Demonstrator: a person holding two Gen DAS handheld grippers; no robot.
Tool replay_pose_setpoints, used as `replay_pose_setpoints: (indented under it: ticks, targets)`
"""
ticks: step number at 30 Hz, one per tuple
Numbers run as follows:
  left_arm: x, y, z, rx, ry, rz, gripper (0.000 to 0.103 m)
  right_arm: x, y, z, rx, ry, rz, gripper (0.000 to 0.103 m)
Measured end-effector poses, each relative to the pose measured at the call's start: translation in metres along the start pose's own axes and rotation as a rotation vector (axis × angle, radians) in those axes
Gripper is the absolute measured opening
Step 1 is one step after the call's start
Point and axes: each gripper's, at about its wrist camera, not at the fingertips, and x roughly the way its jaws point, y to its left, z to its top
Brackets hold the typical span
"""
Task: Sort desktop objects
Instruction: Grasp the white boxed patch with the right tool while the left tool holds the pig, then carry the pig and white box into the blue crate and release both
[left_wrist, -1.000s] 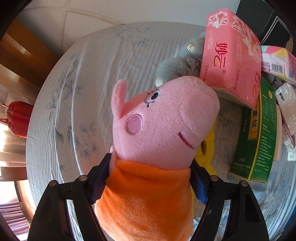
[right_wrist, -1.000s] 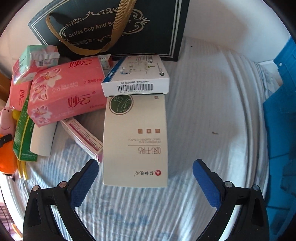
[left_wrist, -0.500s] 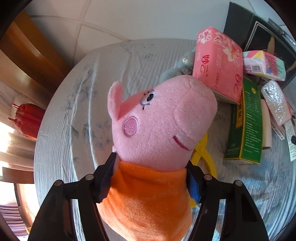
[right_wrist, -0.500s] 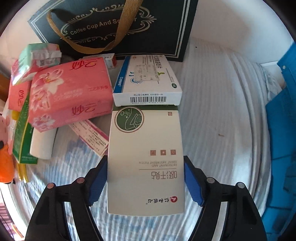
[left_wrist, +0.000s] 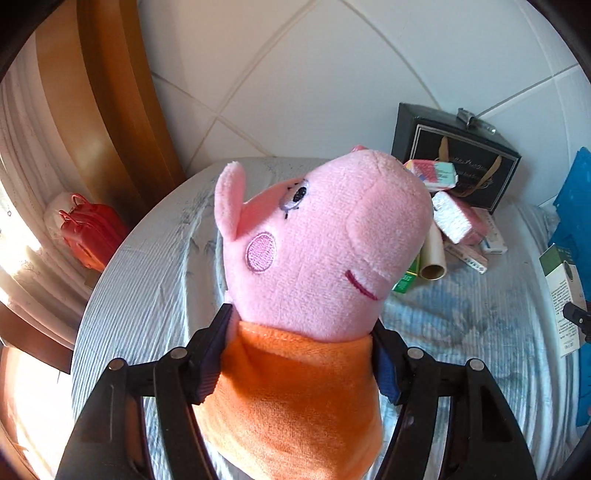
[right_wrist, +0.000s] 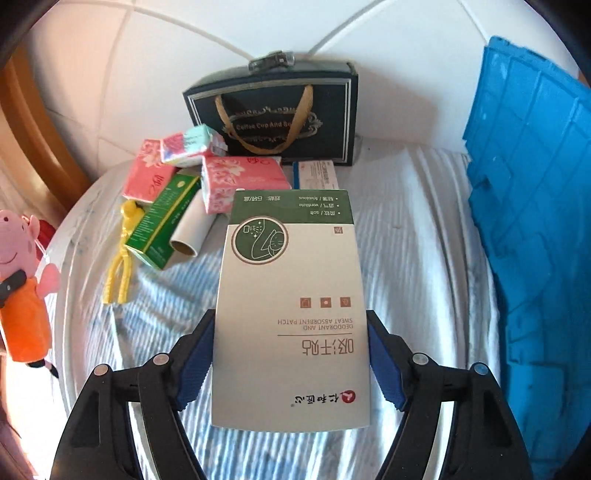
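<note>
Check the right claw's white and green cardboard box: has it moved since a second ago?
Yes. The white and green cardboard box has been lifted up and back from the dark gift bag, clamped in the right claw.

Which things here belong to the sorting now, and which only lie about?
In hand:
- pig plush, in left claw
- patch box, in right claw

Lying about:
- tissue packs
- green box
- gift bag
- blue crate

pig plush (left_wrist: 317, 258) raised off table, patch box (right_wrist: 291, 314) gripped, lifted
</note>
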Motion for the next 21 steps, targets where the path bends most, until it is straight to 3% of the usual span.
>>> replay_pose_setpoints:
  ticks: [9, 21]
  targets:
    - [-0.089, -0.036, -0.024, 0.044, -0.117, -0.066, 0.066, -0.120, 0.000, -0.041, 0.005, -0.208, -0.017, 0.076]
    - [-0.171, -0.127, -0.027, 0.178, -0.262, -0.198, 0.066, -0.244, -0.056, -0.066, 0.021, -0.431, -0.046, 0.076]
